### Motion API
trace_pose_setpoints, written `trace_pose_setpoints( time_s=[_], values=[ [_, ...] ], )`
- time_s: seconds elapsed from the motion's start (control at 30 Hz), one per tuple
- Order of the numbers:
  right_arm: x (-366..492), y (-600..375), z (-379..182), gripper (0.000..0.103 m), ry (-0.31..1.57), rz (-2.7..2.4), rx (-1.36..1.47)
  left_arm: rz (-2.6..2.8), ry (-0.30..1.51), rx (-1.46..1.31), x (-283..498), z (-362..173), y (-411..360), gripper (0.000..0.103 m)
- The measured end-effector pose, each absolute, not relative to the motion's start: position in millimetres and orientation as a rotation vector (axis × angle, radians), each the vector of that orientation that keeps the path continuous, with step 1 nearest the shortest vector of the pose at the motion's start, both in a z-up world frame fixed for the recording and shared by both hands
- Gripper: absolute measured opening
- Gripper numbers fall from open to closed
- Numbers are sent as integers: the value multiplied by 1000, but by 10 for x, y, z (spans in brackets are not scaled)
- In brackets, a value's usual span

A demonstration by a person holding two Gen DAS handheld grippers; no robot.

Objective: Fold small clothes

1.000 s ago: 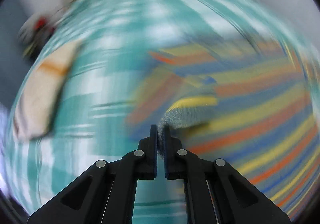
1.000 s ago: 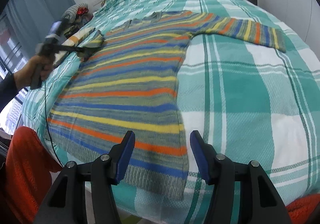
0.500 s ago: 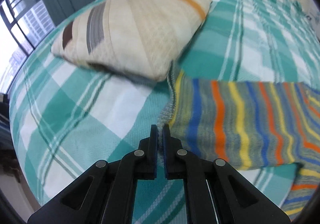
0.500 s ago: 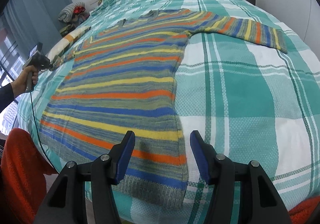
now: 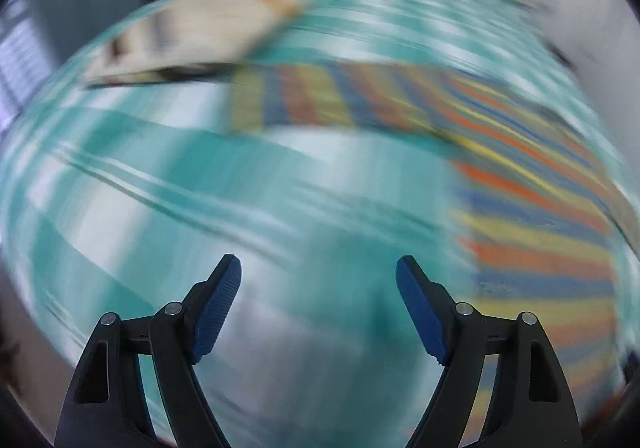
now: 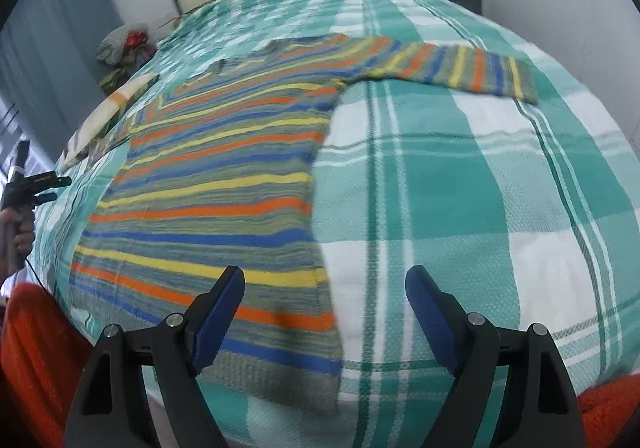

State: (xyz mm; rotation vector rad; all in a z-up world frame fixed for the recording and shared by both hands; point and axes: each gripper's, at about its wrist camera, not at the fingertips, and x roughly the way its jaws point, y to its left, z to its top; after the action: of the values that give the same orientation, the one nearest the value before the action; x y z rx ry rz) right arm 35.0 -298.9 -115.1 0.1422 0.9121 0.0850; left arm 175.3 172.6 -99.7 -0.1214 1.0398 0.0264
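A small striped sweater (image 6: 224, 176), in grey, orange, yellow and blue, lies flat on the bed with both sleeves spread out. In the blurred left wrist view its left sleeve (image 5: 320, 100) lies ahead and its body (image 5: 536, 232) to the right. My left gripper (image 5: 318, 268) is open and empty above the sheet, short of the sleeve; it also shows in the right wrist view (image 6: 52, 188) at the far left. My right gripper (image 6: 324, 280) is open and empty over the sweater's lower right hem.
The bed is covered by a teal and white plaid sheet (image 6: 460, 184). A cream pillow (image 5: 192, 36) lies beyond the left sleeve. A pile of clothes (image 6: 120, 48) sits by the far left edge. Orange fabric (image 6: 36, 348) is at the near edge.
My left gripper has opened and let go of the left sleeve cuff, which now lies flat, and has pulled back. My right gripper stays open and has shifted slightly.
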Motion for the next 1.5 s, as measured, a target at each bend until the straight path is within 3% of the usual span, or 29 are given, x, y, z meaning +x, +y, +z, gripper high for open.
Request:
trace_pose_setpoints(
  time_s=[0.2, 0.27, 0.33, 0.57, 0.87, 1.07, 1.23, 1.27, 1.37, 1.5],
  values=[
    [332, -2496, -1145, 80, 902, 274, 37, -264, 1098, -24, 1179, -1291, 509, 83],
    [364, -2400, -1325, 73, 988, 309, 14, -276, 1183, 65, 1084, -1539, 267, 81],
    [375, -2399, -1647, 72, 1162, 283, 27, -258, 1187, 195, 962, -1608, 173, 82],
    [220, -2345, -1696, 73, 1190, 262, -40, -225, 1292, 233, 770, -1623, 292, 84],
    [94, -2746, -1266, 72, 996, 182, 160, -160, 1038, -14, 1063, -886, 758, 91],
    [291, -2723, -1268, 72, 997, 174, 175, -203, 956, 103, 1394, -860, 372, 96],
    [379, -3023, -1276, 72, 1036, 180, 266, -204, 1103, 256, 1344, -1611, 143, 100],
    [458, -3161, -1240, 72, 1035, 173, 294, -206, 1064, 257, 1274, -1657, 167, 100],
    [729, -3647, -1037, 72, 960, 125, 369, -226, 1059, 271, 1199, -1470, 188, 99],
    [1220, -4500, -983, 72, 859, 18, 619, -177, 883, 250, 1117, -1152, 297, 99]
  ],
)
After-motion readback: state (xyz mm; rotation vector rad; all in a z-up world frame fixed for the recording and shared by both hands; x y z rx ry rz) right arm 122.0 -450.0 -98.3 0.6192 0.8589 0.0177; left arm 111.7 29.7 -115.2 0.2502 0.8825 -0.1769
